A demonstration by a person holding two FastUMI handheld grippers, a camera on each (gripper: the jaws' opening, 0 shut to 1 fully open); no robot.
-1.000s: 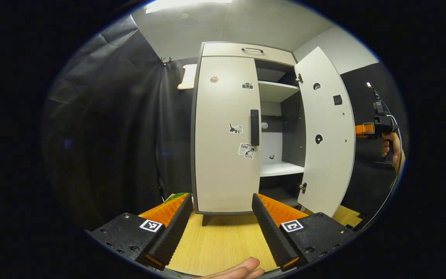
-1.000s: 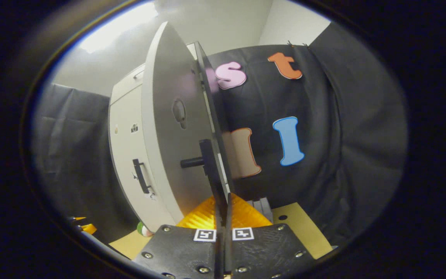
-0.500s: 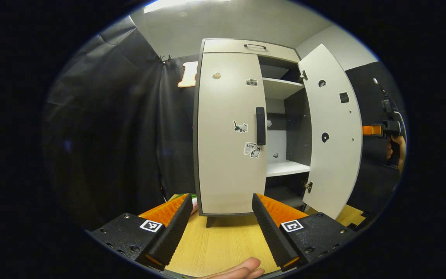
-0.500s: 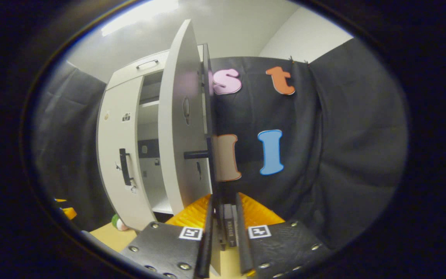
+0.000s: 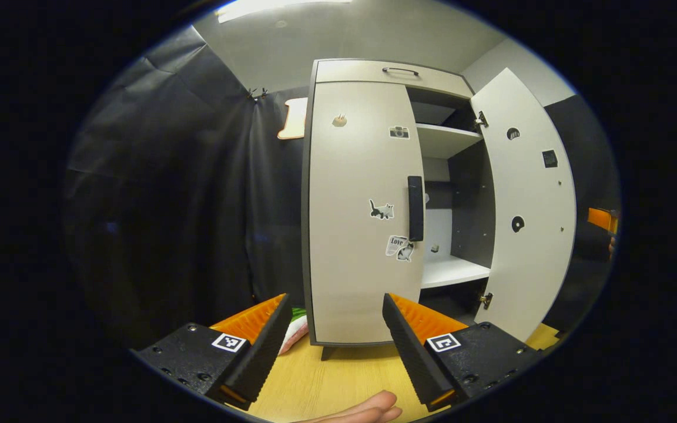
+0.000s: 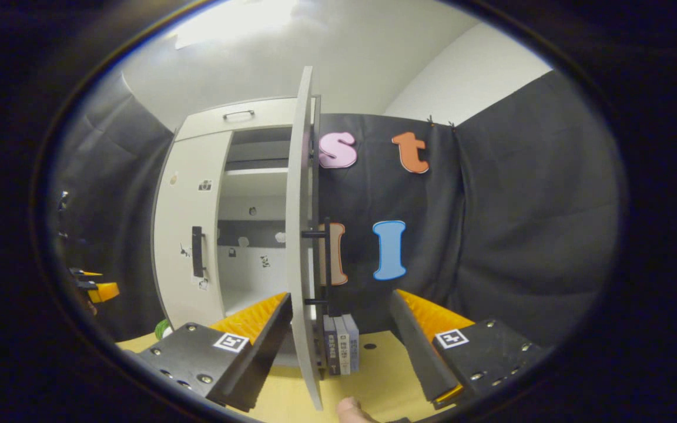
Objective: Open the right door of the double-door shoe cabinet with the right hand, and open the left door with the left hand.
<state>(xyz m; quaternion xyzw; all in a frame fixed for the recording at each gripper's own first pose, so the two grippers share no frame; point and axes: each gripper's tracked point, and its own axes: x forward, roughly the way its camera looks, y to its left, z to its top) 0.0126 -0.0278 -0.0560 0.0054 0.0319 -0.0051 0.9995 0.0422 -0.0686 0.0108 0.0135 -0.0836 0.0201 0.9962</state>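
The shoe cabinet's left door (image 5: pixel 362 217) is closed, its dark handle (image 5: pixel 415 208) on its right edge. The right door (image 5: pixel 529 205) stands swung wide open, baring the shelves (image 5: pixel 453 271). My left gripper (image 5: pixel 335 335) is open and empty, low in front of the left door and well short of it. In the right gripper view the right door (image 6: pixel 300 247) is edge-on, its handle (image 6: pixel 327 258) facing right. My right gripper (image 6: pixel 338 317) is open; the door's edge stands in the gap, close to the left finger, and neither finger presses on it.
The cabinet stands on a wooden table (image 5: pixel 338 376). A drawer with a handle (image 5: pixel 400 70) tops it. Several books (image 6: pixel 338 351) stand beside the cabinet behind the open door. A green and white object (image 5: pixel 294 326) lies at the cabinet's left foot.
My right gripper went from shut on the right door's handle to open and drew back from it. The right door swung wider. The left gripper view shifted a little to the left.
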